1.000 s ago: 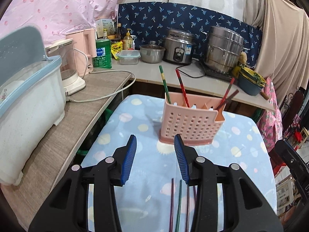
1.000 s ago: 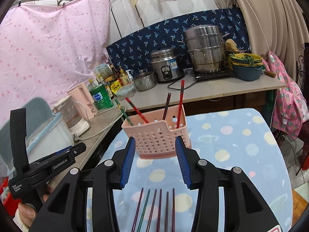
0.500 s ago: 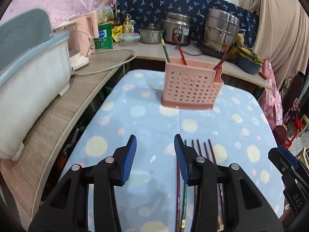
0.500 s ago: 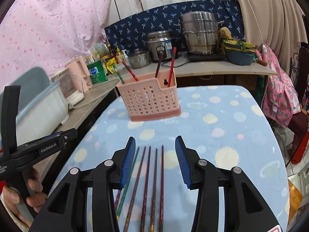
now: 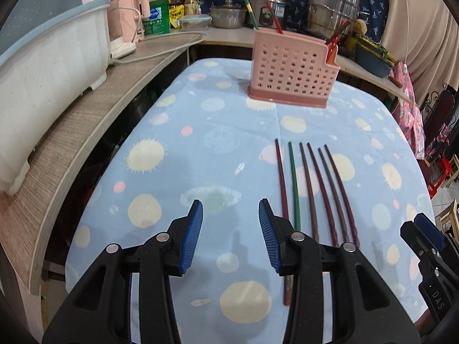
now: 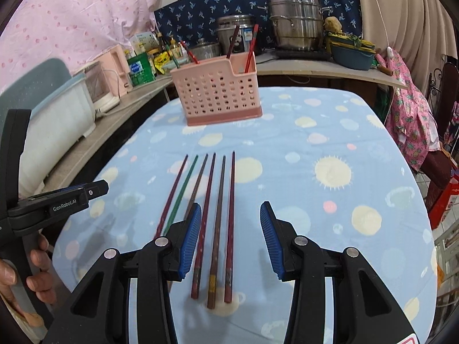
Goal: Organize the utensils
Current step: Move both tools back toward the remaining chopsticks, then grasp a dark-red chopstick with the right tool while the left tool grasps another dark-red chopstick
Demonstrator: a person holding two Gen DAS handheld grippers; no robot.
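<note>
Counter (image 6: pixel 330 132) under dotted cloth, pink caddy (image 6: pixel 218 97) at 12 o'clock, six chopsticks (image 6: pixel 215 223) side by side at 6. Best lowered square over one stick, pinched near its thick end. Right tool (image 6: pixel 228 239) tilted down above the rightmost three, jaws apart, empty; left tool (image 5: pixel 231 236) likewise apart, at 9 o'clock of the row.

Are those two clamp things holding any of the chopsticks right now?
No. The left gripper and right gripper are both open and empty; the six chopsticks lie loose on the tablecloth.
</note>
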